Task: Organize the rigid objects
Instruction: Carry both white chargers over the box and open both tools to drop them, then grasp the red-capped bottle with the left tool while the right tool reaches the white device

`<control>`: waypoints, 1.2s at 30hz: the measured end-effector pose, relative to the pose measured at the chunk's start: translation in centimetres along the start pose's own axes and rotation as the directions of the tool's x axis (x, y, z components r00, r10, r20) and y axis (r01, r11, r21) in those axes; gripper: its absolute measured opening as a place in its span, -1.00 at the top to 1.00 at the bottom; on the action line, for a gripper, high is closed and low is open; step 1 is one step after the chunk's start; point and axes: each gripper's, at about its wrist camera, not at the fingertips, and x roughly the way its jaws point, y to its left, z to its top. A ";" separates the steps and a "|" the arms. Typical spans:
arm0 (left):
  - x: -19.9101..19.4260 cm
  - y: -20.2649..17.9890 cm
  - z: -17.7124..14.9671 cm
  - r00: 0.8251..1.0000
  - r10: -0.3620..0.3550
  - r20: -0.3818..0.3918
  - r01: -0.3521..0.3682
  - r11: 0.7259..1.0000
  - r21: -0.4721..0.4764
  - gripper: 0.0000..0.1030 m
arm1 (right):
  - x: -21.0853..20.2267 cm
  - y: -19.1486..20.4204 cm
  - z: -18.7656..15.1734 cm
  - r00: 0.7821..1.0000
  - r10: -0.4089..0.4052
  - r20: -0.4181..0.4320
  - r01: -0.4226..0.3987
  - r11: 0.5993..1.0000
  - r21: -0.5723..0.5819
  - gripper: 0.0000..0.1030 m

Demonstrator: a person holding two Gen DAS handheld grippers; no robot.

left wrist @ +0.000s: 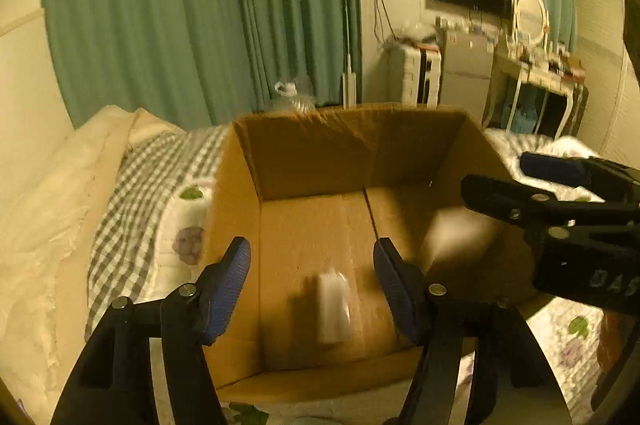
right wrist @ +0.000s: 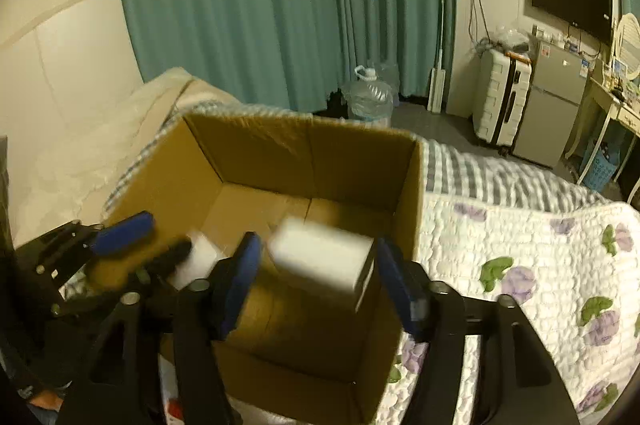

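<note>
My left gripper (left wrist: pixel 312 289) hangs over the near edge of the cardboard box (left wrist: pixel 236 225), tipped downward, its blue ribbed fingers (left wrist: pixel 226 289) spread wide with nothing between them. Below that gap a small white bottle-like item (left wrist: pixel 334 305) shows blurred, apparently in clear wrap, over the box floor; I cannot tell if it is resting or falling. The box is plain brown corrugated card, open-topped, with straight upright walls and a seam running down the middle of its floor. It sits on a bed, with a cream blanket (left wrist: pixel 48 209) to the left, then a grey checked cloth (left wrist: pixel 136 193) touching the left wall.

My right gripper (right wrist: pixel 316 285) reaches in over the box's near right side, also angled down. Its fingers (right wrist: pixel 240 281) stand apart, and a white rectangular box (right wrist: pixel 320 261), smooth-sided and motion-blurred, sits between them; I cannot tell whether the pads touch it. A second white block (right wrist: pixel 200 257) lies near the left wall inside.

To the right of the box spreads a white quilted cover with purple flowers (right wrist: pixel 520 265). Most of the box floor is bare.
</note>
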 end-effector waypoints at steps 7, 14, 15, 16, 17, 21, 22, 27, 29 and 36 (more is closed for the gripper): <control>-6.2 0.4 1.4 0.999 0.029 0.021 -0.028 0.999 -0.034 -0.32 | -7.1 0.1 1.2 0.995 -0.054 0.088 0.053 0.999 0.004 -0.64; -14.3 0.2 0.9 0.997 0.042 0.059 -0.039 0.998 -0.041 -0.39 | -16.2 1.0 0.4 0.985 -0.105 0.135 0.109 0.994 -0.022 -0.76; -15.1 0.4 0.5 0.998 0.037 0.052 -0.035 0.998 -0.043 -0.39 | -17.3 1.1 0.1 0.984 -0.113 0.138 0.117 0.993 -0.022 -0.77; -15.7 0.5 0.3 0.998 0.035 0.049 -0.033 0.998 -0.048 -0.39 | -18.7 1.4 -0.3 0.983 -0.120 0.140 0.124 0.992 -0.024 -0.77; -16.2 0.7 -0.1 0.998 0.036 0.048 -0.033 0.998 -0.053 -0.40 | -19.7 1.5 -0.7 0.982 -0.122 0.142 0.127 0.991 -0.029 -0.77; -17.6 0.5 -2.1 0.999 0.038 0.029 -0.036 0.998 -0.054 -0.40 | -22.6 2.1 -2.7 0.982 -0.119 0.145 0.126 0.991 -0.038 -0.77; -17.6 0.5 -2.7 0.999 0.041 0.022 -0.039 0.998 -0.057 -0.40 | -22.7 2.3 -3.1 0.983 -0.116 0.141 0.123 0.992 -0.041 -0.77; -15.8 0.7 -6.3 0.998 0.062 -0.033 -0.064 0.995 -0.073 -0.40 | -22.1 2.8 -6.9 0.989 -0.107 0.101 0.113 0.992 -0.054 -0.77; -14.0 0.8 -8.2 0.996 0.054 -0.076 -0.061 0.994 -0.093 -0.40 | -20.6 2.9 -8.3 0.993 -0.093 0.066 0.096 0.994 -0.049 -0.77; -8.4 -0.1 -12.6 0.980 0.022 -0.197 -0.041 0.995 -0.092 -0.40 | -13.4 3.2 -12.8 0.994 -0.080 -0.070 0.076 0.996 -0.050 -0.77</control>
